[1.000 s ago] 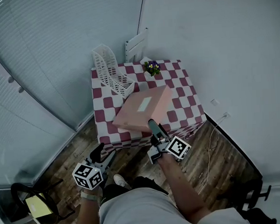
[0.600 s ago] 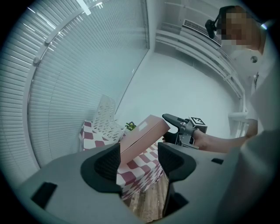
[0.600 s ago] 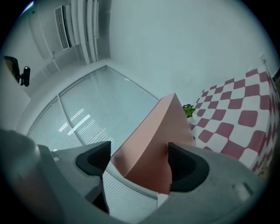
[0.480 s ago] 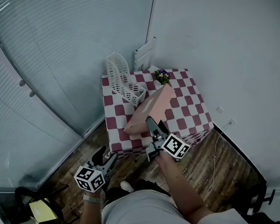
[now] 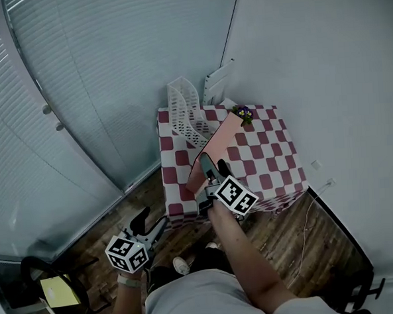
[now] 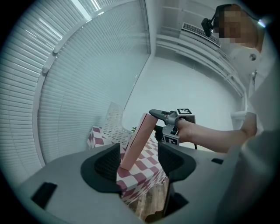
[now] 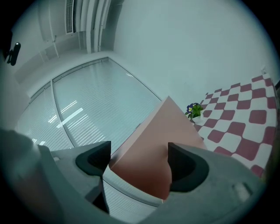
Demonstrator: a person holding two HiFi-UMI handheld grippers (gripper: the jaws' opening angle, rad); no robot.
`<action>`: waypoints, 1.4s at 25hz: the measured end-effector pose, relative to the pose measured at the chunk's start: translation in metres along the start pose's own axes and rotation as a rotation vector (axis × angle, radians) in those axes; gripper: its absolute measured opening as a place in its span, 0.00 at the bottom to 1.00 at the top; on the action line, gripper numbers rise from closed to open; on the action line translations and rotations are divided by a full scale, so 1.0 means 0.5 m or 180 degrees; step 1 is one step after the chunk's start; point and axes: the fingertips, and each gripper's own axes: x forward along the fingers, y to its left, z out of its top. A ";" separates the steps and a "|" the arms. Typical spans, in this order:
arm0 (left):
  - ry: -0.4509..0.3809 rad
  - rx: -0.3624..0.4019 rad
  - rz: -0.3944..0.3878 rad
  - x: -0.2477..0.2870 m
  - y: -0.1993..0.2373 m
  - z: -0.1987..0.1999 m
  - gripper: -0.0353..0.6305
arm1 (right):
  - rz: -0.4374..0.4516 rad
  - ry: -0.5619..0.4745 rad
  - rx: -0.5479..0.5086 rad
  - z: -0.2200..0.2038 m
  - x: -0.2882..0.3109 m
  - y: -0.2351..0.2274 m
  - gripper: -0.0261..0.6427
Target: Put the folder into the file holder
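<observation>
Standing steeply tilted, the pink folder (image 5: 215, 150) is seen with its lower end apparently resting near the front of the checkered table (image 5: 267, 165), while its far end is directed toward the white file holder (image 5: 186, 112) at the table's far left corner. This upending is judged to suit the holder's upright slots. The folder's near upper end is clamped across its thickness by the right gripper (image 5: 211, 165), whose wide-set jaws have just been opening slightly with the folder between them. The left gripper (image 5: 151, 221) is held low, well apart from the table, with its jaws parted and empty, presumably kept in reserve.
</observation>
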 end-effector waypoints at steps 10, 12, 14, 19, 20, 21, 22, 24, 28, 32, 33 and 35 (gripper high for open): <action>-0.0046 -0.0013 0.0191 -0.040 0.019 -0.001 0.43 | -0.0032 -0.0219 -0.0440 0.003 0.020 0.039 0.62; -0.0047 -0.0004 0.0200 -0.039 0.021 -0.001 0.43 | 0.0005 -0.0255 -0.0644 0.004 0.011 0.042 0.62; -0.0055 0.0028 0.0222 -0.036 0.020 -0.002 0.43 | 0.0015 -0.0267 -0.0895 0.001 -0.001 0.046 0.62; -0.0015 0.0095 0.0266 -0.032 0.013 -0.013 0.43 | -0.0073 -0.0135 -0.1665 -0.040 -0.023 0.057 0.63; -0.0005 0.0077 0.0279 -0.034 0.012 -0.018 0.43 | -0.0110 -0.0100 -0.1793 -0.053 -0.023 0.054 0.63; 0.0010 0.0057 0.0298 -0.037 0.012 -0.023 0.43 | -0.0158 -0.0061 -0.1910 -0.067 -0.023 0.050 0.63; 0.0029 0.0041 0.0321 -0.042 0.012 -0.030 0.43 | -0.0220 -0.0025 -0.2016 -0.080 -0.021 0.044 0.63; 0.0071 0.0007 0.0373 -0.051 0.012 -0.043 0.43 | -0.0347 0.0000 -0.2191 -0.101 -0.012 0.032 0.63; 0.0189 -0.0072 0.0488 -0.076 0.016 -0.076 0.43 | -0.0527 -0.0081 -0.2493 -0.128 0.020 0.012 0.63; 0.0281 -0.0115 0.0625 -0.102 0.037 -0.099 0.43 | -0.0733 -0.0180 -0.2589 -0.131 0.053 0.009 0.63; 0.0290 -0.0128 0.0652 -0.107 0.042 -0.101 0.43 | -0.0785 -0.0198 -0.2580 -0.129 0.058 0.008 0.63; 0.0299 -0.0148 0.0696 -0.118 0.048 -0.103 0.43 | -0.0868 -0.0221 -0.2590 -0.128 0.063 0.005 0.63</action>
